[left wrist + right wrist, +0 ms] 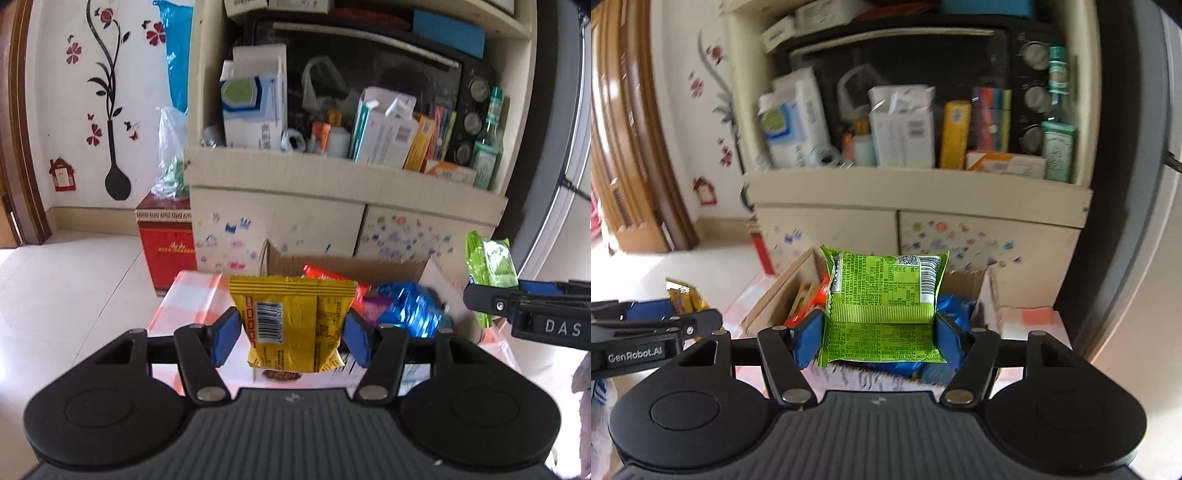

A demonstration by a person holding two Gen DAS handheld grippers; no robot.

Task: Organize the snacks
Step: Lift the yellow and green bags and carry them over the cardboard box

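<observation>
In the left wrist view, the left claw [291, 334] is clamped on a yellow snack packet [291, 317], one blue pad on each side edge, and the packet hangs upright in the air above the desk [192, 295] with its barcode side toward the camera. Beyond it stands an open cardboard box [332, 260] that already holds a blue foil packet [410, 310] and an orange-red wrapper [328, 276]. The claw points forward and downward toward the box. At the right edge of this view the right claw's finger appears side-on, with a green packet [489, 264] rising above it. In the right wrist view, the right claw [881, 334] is clamped on that green snack packet [886, 306] across its width, the packet upright and lifted over the near part of the cardboard box [990, 291]; the left claw [665, 317] sits at the lower left with the yellow packet [681, 295] behind it. This claw also points forward and downward. The step in hand appears to be carrying both packets to the box. To do it well, each claw should be brought over the box opening clear of the cardboard flaps, lowered until the packet is near the contents, and only then released, one claw at a time to avoid a collision.
</observation>
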